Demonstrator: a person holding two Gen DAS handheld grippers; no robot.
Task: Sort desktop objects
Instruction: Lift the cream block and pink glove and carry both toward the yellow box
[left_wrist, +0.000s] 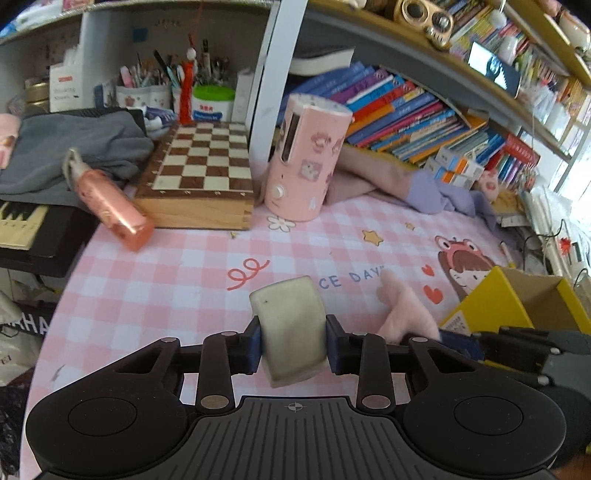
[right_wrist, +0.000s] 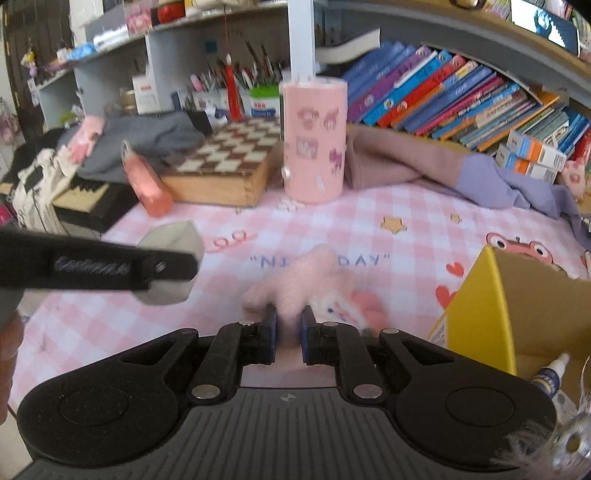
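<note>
- Left tool: pads clamped on a worn off-white eraser block, held clear above the counter.
- Right tool: nearly fully closed, pinching a pink plush toy over the pink checked mat.
- Yellow cardboard box stands open just right of the plush.
- Pink cylinder upright at the back, beside the chessboard box; pink bottle lies tilted left.

I see soft, even daylight with a blown-out glare at the window on the far right, only faint shadows on the pink checked mat, heavy fisheye bending of the shelves at the edges, and motion blur on the pink plush toy.
</note>
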